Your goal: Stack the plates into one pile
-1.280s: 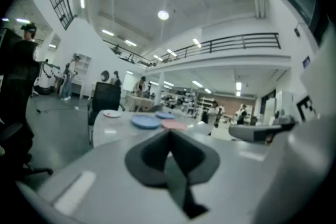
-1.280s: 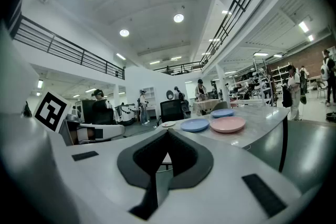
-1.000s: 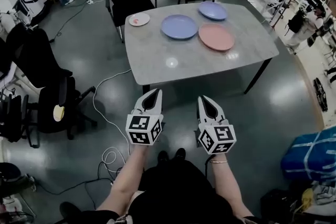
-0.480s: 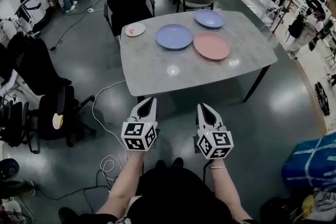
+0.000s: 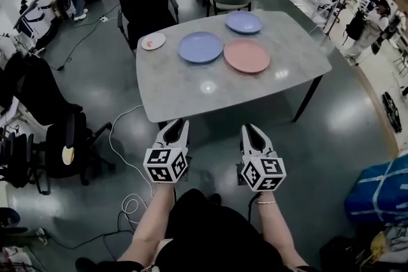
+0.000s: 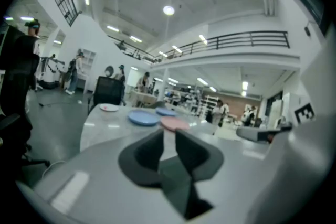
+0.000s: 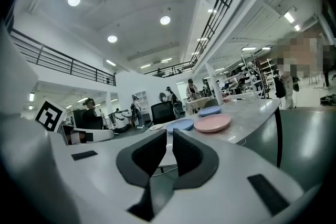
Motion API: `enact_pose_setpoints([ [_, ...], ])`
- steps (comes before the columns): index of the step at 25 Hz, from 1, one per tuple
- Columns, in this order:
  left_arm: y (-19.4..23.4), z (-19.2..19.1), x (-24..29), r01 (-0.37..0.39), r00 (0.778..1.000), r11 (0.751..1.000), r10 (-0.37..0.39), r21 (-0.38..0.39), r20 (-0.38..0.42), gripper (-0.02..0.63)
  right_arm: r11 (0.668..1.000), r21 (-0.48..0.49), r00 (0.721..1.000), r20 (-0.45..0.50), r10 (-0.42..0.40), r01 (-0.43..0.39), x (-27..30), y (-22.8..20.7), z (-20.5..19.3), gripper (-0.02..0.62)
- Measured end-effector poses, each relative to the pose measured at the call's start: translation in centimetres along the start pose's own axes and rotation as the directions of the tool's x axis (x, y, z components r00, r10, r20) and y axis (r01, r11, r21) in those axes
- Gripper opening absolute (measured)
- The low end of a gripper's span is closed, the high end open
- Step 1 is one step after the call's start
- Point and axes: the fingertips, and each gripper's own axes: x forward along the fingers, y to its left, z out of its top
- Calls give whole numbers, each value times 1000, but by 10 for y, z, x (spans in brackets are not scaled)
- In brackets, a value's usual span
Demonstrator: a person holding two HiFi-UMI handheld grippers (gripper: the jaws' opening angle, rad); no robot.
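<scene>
Grey stone-look tabletop (image 5: 191,89), four plates on it, none stacked yet.
- Small white round plate (image 5: 153,41): alone by the far left corner.
- Large blue round plate (image 5: 200,47): toward the far edge, about midway along it.
- Pink round plate (image 5: 247,55): just beside the blue one on its right; contact between the rims cannot be told.
- Pale lilac-blue round plate (image 5: 243,22): closest to the far edge, just behind the pink one.

Left gripper (image 5: 182,121): held off the near edge, over the floor, pointing at the table. Its jaws have just been opening; the dark fingers (image 6: 149,147) stand partly apart. Nothing sits between them and they touch nothing.

Right gripper (image 5: 248,127): alongside the left one, also short of the near edge. The fingers (image 7: 189,152) are drawn together to a thin slit and are empty.

Both grippers are well apart from every plate.
</scene>
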Motion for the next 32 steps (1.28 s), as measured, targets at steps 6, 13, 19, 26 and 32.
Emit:
enact_pose_setpoints([
  [6, -13, -1, 20, 24, 999, 1000, -24, -6, -21, 107, 998, 53, 1000, -9, -12, 12, -1, -24, 3, 107],
  [13, -17, -1, 54, 52, 998, 999, -52, -9, -41, 121, 994, 99, 999, -31, -43, 46, 11, -50, 2, 163],
  [19, -13, 4, 108, 80, 995, 997, -81, -7, -55, 127, 992, 103, 997, -36, -69, 72, 45, -78, 8, 178],
  [26, 12, 17, 190, 102, 991, 994, -104, -25, -81, 149, 986, 109, 991, -52, -121, 126, 113, -115, 17, 179],
  [32, 28, 28, 266, 146, 982, 988, -150, -49, -111, 160, 976, 124, 983, -65, -175, 181, 173, -149, 27, 179],
])
